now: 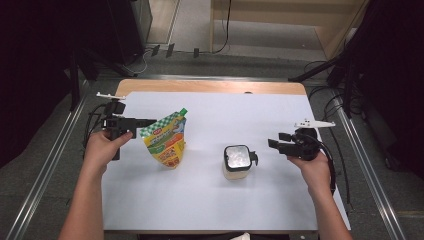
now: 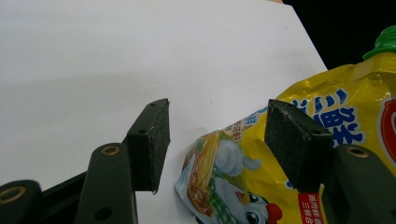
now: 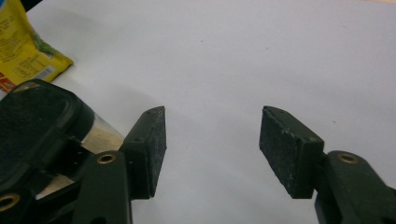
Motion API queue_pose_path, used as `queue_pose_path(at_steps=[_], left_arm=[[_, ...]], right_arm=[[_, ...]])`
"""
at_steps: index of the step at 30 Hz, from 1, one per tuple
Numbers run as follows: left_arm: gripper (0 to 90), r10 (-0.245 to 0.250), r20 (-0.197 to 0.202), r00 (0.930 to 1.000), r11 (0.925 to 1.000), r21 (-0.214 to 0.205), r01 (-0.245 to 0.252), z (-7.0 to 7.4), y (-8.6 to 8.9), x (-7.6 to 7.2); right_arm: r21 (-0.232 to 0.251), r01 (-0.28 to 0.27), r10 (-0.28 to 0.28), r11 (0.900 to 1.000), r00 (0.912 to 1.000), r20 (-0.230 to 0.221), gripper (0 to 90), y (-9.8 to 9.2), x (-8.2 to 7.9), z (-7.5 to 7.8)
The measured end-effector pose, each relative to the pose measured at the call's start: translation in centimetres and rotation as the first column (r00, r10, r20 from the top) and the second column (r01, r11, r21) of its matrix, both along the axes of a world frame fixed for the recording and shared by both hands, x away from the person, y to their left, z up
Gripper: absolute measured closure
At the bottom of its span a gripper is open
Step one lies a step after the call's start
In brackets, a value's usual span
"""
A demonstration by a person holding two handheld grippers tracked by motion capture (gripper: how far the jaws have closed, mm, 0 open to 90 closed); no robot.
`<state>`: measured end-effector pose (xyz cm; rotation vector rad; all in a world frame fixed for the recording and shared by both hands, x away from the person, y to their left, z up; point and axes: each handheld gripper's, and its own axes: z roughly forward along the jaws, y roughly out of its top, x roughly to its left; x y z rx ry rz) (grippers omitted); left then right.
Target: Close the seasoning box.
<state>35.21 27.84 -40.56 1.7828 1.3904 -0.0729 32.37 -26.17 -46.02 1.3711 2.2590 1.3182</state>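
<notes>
A yellow pouch [image 1: 166,141] with a green cap [image 1: 183,111] lies on the white sheet, left of centre. My left gripper [image 1: 150,122] is at its upper left edge. In the left gripper view this gripper [image 2: 217,135] is open: the pouch [image 2: 355,93] lies behind the right pad and its corner reaches into the gap, clear of the left pad. A small jar [image 1: 236,161] with a black lid stands right of centre. My right gripper [image 1: 277,140] is open just right of it. Its jaws [image 3: 212,140] hold nothing, and the jar [image 3: 37,126] is beside its left jaw.
The white sheet [image 1: 225,110] covers a wooden table, whose far edge [image 1: 210,87] shows beyond it. Metal rails [image 1: 55,160] run along both sides of the table, and cables lie on the floor at the right [image 1: 335,105].
</notes>
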Motion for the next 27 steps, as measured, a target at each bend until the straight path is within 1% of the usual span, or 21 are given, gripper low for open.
queue_pose_path(at_steps=[5,6,10,13,15,19,22,27], left_arm=[[41.4,0.002,-0.003,1.0,1.0,0.0,-0.002,-0.1,0.0,0.1],[41.4,0.003,-0.004,1.0,1.0,0.0,-0.003,-0.2,0.0,0.1],[41.3,0.003,-0.007,1.0,1.0,0.0,-0.003,-0.2,0.0,0.1],[41.4,0.003,-0.01,0.9999,1.0,-0.001,-0.003,-0.3,0.0,0.2],[41.3,0.003,-0.013,0.9999,1.0,0.002,-0.003,-0.4,0.0,0.2],[41.4,0.004,-0.02,0.9998,1.0,0.008,-0.004,-0.6,0.0,0.3],[41.4,0.002,-0.027,0.9996,0.9999,0.013,-0.001,-0.8,0.0,0.4],[41.4,0.002,-0.028,0.9996,0.9999,0.014,-0.001,-0.9,0.0,0.4]], right_arm=[[-0.004,0.034,-0.034,0.9994,0.9994,-0.012,41.0,-1.1,0.3,-0.8],[-0.009,0.054,-0.054,0.9985,0.9985,-0.008,40.5,-1.2,0.3,-1.1],[-0.022,0.073,-0.074,0.9971,0.9972,-0.01,37.4,-1.6,0.5,-1.8],[-0.043,0.085,-0.085,0.9954,0.9963,-0.006,33.9,-1.7,0.6,-2.2],[-0.055,0.087,-0.087,0.9947,0.9962,-0.002,32.4,-1.8,0.6,-2.4],[-0.058,0.098,-0.099,0.9935,0.9951,-0.004,31.2,-1.8,0.7,-2.6],[-0.065,0.098,-0.098,0.9931,0.9952,-0.002,30.4,-1.7,0.7,-2.8],[-0.079,0.092,-0.092,0.9927,0.9958,0.002,30.0,-1.6,0.7,-2.9]])
